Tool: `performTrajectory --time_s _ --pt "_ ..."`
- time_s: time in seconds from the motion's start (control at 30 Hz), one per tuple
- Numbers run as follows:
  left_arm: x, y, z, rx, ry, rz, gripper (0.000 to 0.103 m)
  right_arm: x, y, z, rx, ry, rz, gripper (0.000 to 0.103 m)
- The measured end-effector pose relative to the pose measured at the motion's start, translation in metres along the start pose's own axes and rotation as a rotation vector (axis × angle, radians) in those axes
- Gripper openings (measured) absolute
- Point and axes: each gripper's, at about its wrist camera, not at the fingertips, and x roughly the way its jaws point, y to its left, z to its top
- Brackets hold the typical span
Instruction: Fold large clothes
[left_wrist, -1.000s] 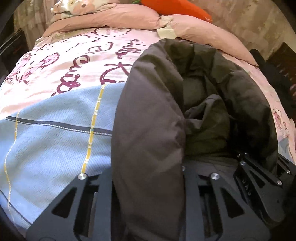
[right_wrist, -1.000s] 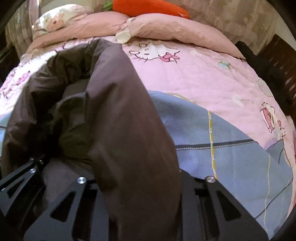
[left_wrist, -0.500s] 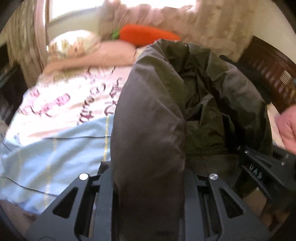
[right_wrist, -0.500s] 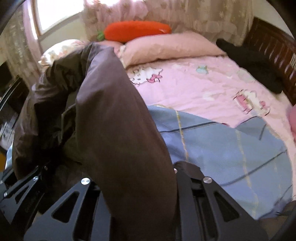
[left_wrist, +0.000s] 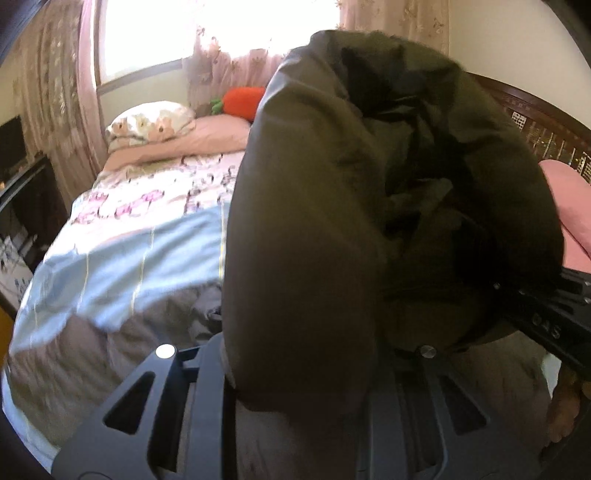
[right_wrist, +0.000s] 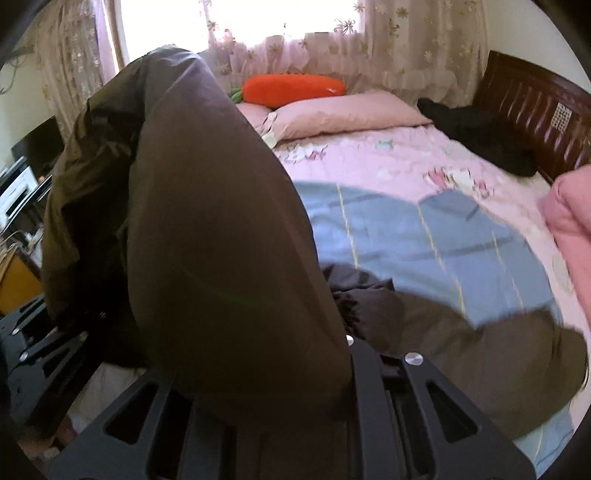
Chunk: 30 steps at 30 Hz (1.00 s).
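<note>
A large dark brown jacket (left_wrist: 306, 229) hangs between my two grippers, lifted above the bed. My left gripper (left_wrist: 299, 369) is shut on a thick fold of it, which hides the fingertips. My right gripper (right_wrist: 258, 373) is shut on the other fold of the jacket (right_wrist: 221, 251). Part of the jacket (right_wrist: 461, 343) trails on the light blue sheet (right_wrist: 424, 240). Each gripper shows at the edge of the other's view: the right gripper (left_wrist: 546, 321), the left gripper (right_wrist: 33, 343).
The bed has a pink quilt (right_wrist: 406, 158), pink pillows (right_wrist: 343, 110), an orange carrot plush (right_wrist: 291, 86) and a black garment (right_wrist: 480, 136) by the wooden headboard (right_wrist: 532, 110). A curtained window (left_wrist: 155, 33) is behind. Dark furniture (left_wrist: 22, 192) stands to the left.
Both grippers have risen and pulled back with the jacket, lifting it off the bed. The views tilted up so the window and curtains show. The jacket's lower part now trails on the sheet.
</note>
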Motion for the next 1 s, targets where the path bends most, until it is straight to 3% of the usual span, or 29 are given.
performTrajectory --time_s 0.17,0.37,0.47,0.57,0.6,0.67,0.83,1.0 --pt "-0.004 0.006 -0.046 0.007 0.04 -0.005 0.027 -0.004 -0.002 -0.062 0.032 0.062 0.026 0.015" --pt "-0.004 0.004 -0.092 0.0 0.067 -0.002 0.035 0.002 -0.003 -0.104 0.068 0.085 0.026 0.017" --pt "-0.015 0.004 -0.096 0.024 0.065 0.0 0.039 0.002 -0.007 -0.107 0.086 0.082 0.025 0.021" --pt "-0.029 -0.002 -0.096 0.003 0.086 -0.032 0.052 -0.011 0.002 -0.111 0.128 0.095 0.045 0.025" --pt "-0.038 -0.005 -0.099 -0.017 0.088 -0.05 0.06 -0.016 0.001 -0.105 0.153 0.105 0.068 0.03" --pt "-0.052 -0.009 -0.095 -0.037 0.104 -0.057 0.065 -0.029 -0.006 -0.098 0.202 0.113 0.116 0.045" --pt "-0.092 -0.026 -0.097 0.017 0.134 -0.071 0.075 -0.082 0.003 -0.097 0.229 0.145 0.144 0.052" --pt "-0.126 -0.021 -0.102 -0.111 0.212 -0.243 0.091 -0.111 -0.004 -0.102 0.256 0.197 0.21 0.061"
